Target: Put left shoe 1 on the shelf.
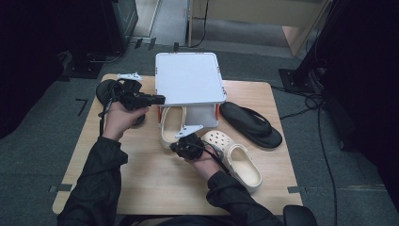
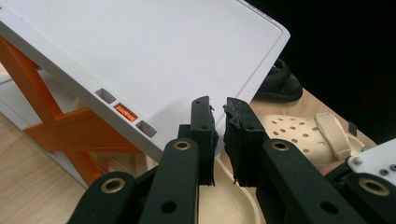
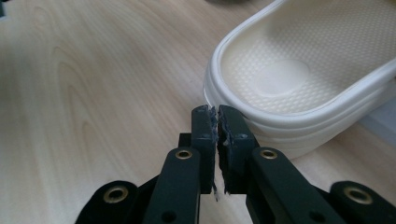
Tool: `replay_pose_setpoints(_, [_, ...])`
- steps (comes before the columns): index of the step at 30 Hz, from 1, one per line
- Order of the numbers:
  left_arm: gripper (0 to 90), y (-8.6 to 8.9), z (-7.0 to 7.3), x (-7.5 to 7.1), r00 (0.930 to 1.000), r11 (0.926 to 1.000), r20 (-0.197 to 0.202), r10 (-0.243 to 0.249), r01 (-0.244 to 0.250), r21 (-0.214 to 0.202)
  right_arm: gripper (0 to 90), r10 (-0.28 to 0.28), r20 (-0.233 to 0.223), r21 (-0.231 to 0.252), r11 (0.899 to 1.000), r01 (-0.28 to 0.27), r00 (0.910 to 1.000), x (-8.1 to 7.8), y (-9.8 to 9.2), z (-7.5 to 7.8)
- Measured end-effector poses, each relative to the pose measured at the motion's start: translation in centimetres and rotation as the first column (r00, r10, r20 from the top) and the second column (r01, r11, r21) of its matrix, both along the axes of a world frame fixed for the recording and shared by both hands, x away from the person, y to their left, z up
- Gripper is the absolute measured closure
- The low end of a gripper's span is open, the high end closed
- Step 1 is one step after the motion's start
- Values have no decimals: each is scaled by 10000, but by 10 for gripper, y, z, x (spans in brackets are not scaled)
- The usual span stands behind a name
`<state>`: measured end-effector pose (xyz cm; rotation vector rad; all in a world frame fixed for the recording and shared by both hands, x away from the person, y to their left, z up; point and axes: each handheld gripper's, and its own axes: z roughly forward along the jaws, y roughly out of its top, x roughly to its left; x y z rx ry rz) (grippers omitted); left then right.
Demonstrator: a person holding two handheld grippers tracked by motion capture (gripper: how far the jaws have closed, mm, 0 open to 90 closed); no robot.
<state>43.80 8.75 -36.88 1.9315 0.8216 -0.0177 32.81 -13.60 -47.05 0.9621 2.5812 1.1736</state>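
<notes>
A white shoe rack [image 1: 188, 77] with orange cross braces [image 2: 60, 130] stands at the back of the table. One cream clog [image 1: 170, 123] lies half under it, toe inward. A second cream clog [image 1: 237, 160] lies to its right. My left gripper [image 1: 160, 99] is shut, its tips [image 2: 219, 109] at the near corner of the rack's top panel [image 2: 163, 56]; I cannot tell whether they touch it. My right gripper [image 1: 173, 147] is shut and holds nothing, its tips [image 3: 218, 112] close beside the heel rim of the first clog [image 3: 299, 70].
A black flip-flop [image 1: 251, 125] lies to the right of the rack. Another black one [image 1: 104, 92] lies at the back left, partly under my left hand. The wooden table [image 1: 141, 179] ends close behind the rack. Dark stands and cables surround the table.
</notes>
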Motion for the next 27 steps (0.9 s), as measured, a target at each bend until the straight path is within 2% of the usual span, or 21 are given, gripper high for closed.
replay_pose_setpoints(7, [820,0,0,0,10000,10000,-25,-12,11,-26,843,-78,83,-240,9997,80,9999,14,6,1])
replay_pose_setpoints(17, [820,0,0,0,10000,10000,-45,17,-17,-45,836,-371,-167,159,9992,373,9992,39,10,0])
replay_pose_setpoints(23, [818,1,0,0,10000,10000,-28,18,-18,-64,834,-343,17,311,9989,343,9994,49,9,-1])
replay_pose_setpoints(25, [818,1,-1,0,10000,10000,-26,14,-15,-72,807,-491,149,61,9988,490,9987,50,7,-2])
replay_pose_setpoints(27, [817,1,0,0,10000,10000,-4,22,-22,-52,807,-713,-181,178,9973,716,9973,50,4,-1])
